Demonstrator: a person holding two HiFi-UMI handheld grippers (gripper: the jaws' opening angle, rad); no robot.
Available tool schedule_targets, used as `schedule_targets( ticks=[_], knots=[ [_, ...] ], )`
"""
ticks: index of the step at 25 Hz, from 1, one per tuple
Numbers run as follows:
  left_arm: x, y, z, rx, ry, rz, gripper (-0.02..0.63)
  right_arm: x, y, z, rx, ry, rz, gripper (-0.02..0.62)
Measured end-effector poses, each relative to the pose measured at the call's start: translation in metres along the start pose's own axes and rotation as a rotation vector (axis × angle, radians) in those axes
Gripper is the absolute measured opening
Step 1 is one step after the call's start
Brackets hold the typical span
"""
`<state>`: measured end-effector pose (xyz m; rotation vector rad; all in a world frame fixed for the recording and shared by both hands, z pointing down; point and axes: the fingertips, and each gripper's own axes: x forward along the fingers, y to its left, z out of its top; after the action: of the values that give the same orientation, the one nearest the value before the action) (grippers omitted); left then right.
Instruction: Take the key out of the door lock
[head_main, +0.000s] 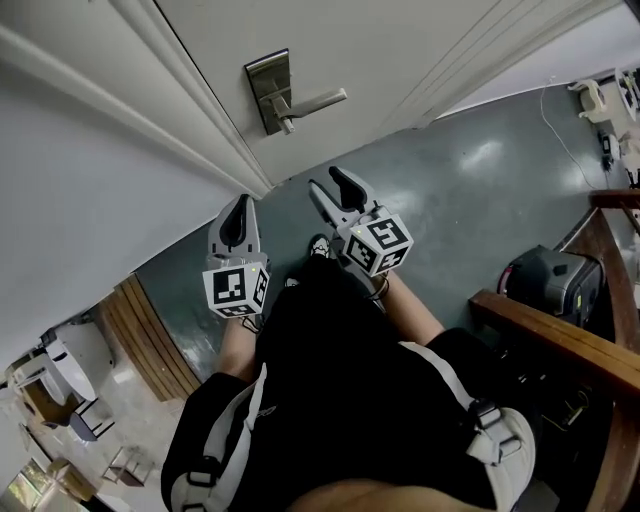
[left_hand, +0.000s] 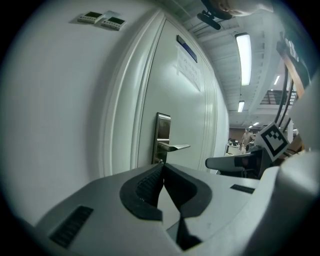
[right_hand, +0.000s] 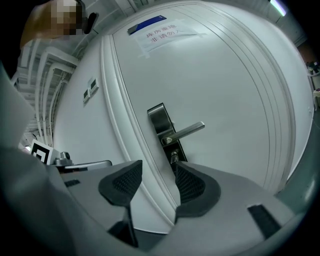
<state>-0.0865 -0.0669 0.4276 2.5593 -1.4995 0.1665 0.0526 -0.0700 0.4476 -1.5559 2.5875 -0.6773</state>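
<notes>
key (right_hand: 173, 158) sits in the door lock (right_hand: 165, 131), just below the lever handle (right_hand: 187, 131) of the white door (right_hand: 225, 90). right claw (right_hand: 157, 167) points at the lock with its jaws moderately apart and nothing between them, short of touching the key. left claw (left_hand: 161, 167), just beside it, has its jaws pressed together and empty. grey floor (head_main: 470, 190) lies below both.

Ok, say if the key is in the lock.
In: the key sticks out of the lock plate below the handle.
</notes>
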Motion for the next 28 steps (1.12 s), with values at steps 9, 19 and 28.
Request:
schedule_targets(
  ticks=[9,19,28],
  knots=[
    [0.026,0.019,-0.019,-0.007,0.058,0.082,0.023,0.046,-0.024,-0.012,0.056,0.054,0.063,0.218],
    [0.047,0.025,-0.028,-0.02,0.057,0.147,0.023,0.085,-0.039,-0.017,0.108,0.082,0.129,0.215],
    [0.06,0.033,-0.03,-0.024,0.06,0.171,0.023,0.109,-0.044,-0.022,0.225,0.101,0.149,0.201]
  ],
)
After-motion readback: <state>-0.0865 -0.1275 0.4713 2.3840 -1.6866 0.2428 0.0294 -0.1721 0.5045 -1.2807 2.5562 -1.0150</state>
